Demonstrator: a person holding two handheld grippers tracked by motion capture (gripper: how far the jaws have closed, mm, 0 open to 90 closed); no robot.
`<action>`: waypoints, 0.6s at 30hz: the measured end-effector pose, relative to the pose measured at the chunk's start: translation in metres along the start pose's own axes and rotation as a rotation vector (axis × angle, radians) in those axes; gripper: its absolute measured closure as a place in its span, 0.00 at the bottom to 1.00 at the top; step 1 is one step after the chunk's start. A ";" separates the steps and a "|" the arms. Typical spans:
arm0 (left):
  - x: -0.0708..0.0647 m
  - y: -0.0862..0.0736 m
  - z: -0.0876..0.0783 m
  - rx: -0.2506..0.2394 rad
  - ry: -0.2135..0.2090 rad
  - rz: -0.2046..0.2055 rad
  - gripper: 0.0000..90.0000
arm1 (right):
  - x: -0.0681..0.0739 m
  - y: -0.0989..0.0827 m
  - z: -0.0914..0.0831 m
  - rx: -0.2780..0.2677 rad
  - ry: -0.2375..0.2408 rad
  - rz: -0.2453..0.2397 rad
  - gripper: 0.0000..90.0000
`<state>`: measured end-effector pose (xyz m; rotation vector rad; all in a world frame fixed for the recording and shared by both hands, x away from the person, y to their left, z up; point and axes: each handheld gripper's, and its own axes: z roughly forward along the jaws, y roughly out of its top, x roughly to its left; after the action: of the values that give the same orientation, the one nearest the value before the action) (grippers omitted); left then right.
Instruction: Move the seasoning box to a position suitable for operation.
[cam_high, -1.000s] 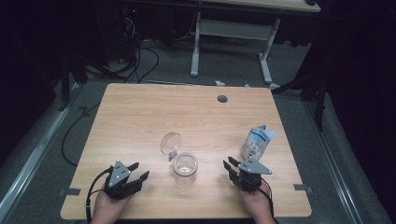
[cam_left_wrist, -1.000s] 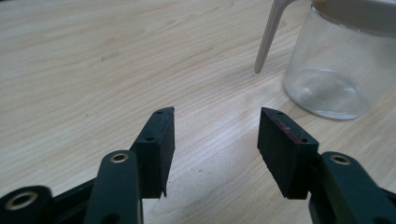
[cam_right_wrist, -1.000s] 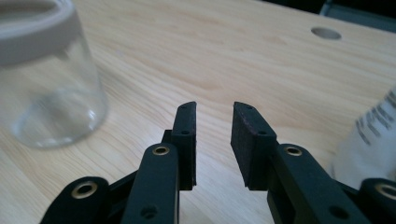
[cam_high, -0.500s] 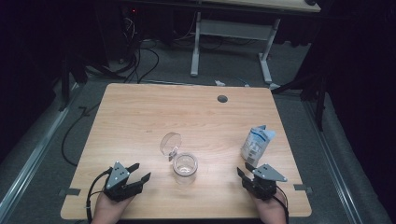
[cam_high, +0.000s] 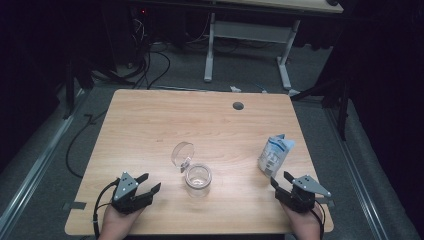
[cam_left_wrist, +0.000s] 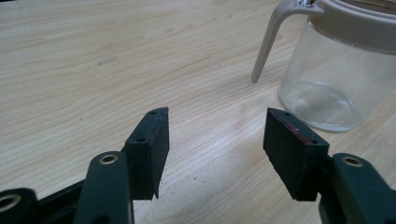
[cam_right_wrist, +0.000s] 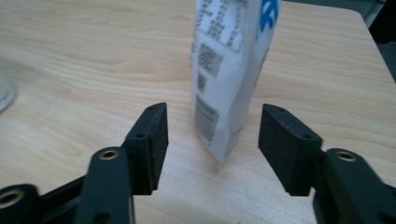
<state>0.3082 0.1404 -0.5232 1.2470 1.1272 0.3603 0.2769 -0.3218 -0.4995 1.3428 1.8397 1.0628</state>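
Note:
A clear glass jar (cam_high: 198, 178) stands mid-table with its hinged lid (cam_high: 182, 154) swung open behind it. A white and blue pouch (cam_high: 275, 155) stands upright near the right edge. My left gripper (cam_high: 151, 181) rests at the front left and is open. Its jaws have just widened a little with nothing between them. In the left gripper view its fingertips (cam_left_wrist: 217, 121) point at bare wood, and the jar (cam_left_wrist: 336, 79) is ahead to the right. My right gripper (cam_high: 281, 178) is open at the front right. Its jaws have just been opening, and the pouch (cam_right_wrist: 229, 60) stands just beyond the tips (cam_right_wrist: 212, 112), untouched.
The wooden table (cam_high: 150, 120) has a round cable hole (cam_high: 238, 106) near its far edge. Beyond it stands a white desk frame (cam_high: 245, 30), and cables (cam_high: 150, 65) lie on the dark floor. The jar's rim (cam_right_wrist: 5, 93) shows at the far left of the right gripper view.
My right gripper has drawn back from the pouch toward the near right corner, and its jaws have spread. The pouch stays upright. The left gripper has kept its place.

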 end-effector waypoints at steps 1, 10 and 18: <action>0.001 0.001 -0.001 -0.004 0.000 -0.010 0.46 | -0.003 0.003 0.003 0.004 0.002 0.010 0.43; 0.003 0.003 -0.003 -0.016 -0.002 -0.009 0.46 | -0.006 0.027 0.014 -0.011 0.020 0.024 0.29; 0.005 0.004 -0.005 -0.019 -0.001 -0.014 0.46 | -0.009 0.044 0.023 -0.028 -0.014 0.029 0.47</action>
<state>0.3081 0.1480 -0.5216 1.2224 1.1284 0.3590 0.3193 -0.3176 -0.4724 1.3612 1.7940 1.0871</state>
